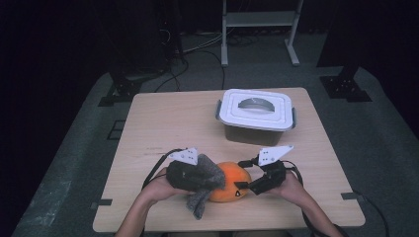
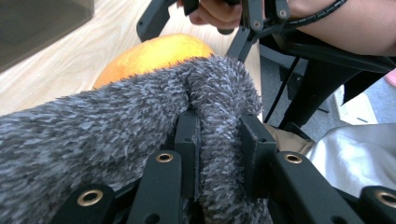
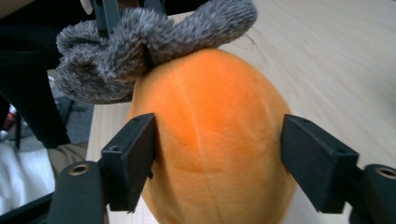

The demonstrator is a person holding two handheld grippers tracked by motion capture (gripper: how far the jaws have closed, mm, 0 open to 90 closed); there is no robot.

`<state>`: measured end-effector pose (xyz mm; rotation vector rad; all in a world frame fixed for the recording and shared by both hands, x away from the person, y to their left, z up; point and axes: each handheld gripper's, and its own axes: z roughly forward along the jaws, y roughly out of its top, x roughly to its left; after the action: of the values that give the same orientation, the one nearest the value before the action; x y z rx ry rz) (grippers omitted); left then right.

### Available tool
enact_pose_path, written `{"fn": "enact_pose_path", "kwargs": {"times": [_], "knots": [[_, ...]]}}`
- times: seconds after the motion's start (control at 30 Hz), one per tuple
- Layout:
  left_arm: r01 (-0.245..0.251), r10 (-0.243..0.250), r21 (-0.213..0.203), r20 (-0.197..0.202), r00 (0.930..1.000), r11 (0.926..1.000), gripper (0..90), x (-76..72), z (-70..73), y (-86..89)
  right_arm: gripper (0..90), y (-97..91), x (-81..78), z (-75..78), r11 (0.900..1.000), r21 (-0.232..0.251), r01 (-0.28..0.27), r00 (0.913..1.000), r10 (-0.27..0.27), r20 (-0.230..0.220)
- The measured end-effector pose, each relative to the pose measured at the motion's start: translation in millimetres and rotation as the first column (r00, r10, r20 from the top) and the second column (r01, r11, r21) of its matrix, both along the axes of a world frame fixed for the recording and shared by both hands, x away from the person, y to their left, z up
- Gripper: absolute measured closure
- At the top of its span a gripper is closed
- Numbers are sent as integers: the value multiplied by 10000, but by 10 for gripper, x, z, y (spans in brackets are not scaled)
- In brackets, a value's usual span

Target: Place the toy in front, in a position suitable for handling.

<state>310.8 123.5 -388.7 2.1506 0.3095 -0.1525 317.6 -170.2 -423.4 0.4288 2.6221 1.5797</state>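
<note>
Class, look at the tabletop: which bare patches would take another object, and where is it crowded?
Free: the table left of the lidded box, and its near right corner. Crowded: near centre, where both hand-held grippers meet the orange plush and grey cloth.

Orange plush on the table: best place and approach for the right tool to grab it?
Grip the orange plush across its rounded bare end, coming in level from the right tool side. The grey fuzzy cloth drapes the opposite end, pinched by the left tool, so that side is taken. Soft body; expect it to squash.
</note>
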Motion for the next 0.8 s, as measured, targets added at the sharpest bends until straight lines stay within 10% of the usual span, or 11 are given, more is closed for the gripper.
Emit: {"fn": "enact_pose_path", "kwargs": {"times": [0.17, 0.3, 0.57, 0.7, 0.8], "knots": [[-453, 458, -196, 220, 9987, 9988, 717, 77, 79, -4, 322, 80, -20, -88, 9992, -190, 342, 9991, -346, -229], [-616, 623, -294, 252, 9977, 9977, 721, 105, 104, -8, 505, 100, -75, -38, 9976, -533, 432, 9968, -394, 696], [-1509, 1563, -610, 956, 9831, 9867, 716, 230, 349, 47, 537, 100, 27, 105, 9976, -359, 591, 9772, -504, 2062], [-1534, 1518, 143, 784, 9853, 9881, 717, 288, 176, -49, 494, 102, 71, -20, 9984, -206, 534, 9852, -493, 1644], [-1348, 1356, -178, 562, 9892, 9907, 722, 250, 0, -100, 331, 58, 78, -41, 9977, -214, 640, 9913, -611, 1164]]}}
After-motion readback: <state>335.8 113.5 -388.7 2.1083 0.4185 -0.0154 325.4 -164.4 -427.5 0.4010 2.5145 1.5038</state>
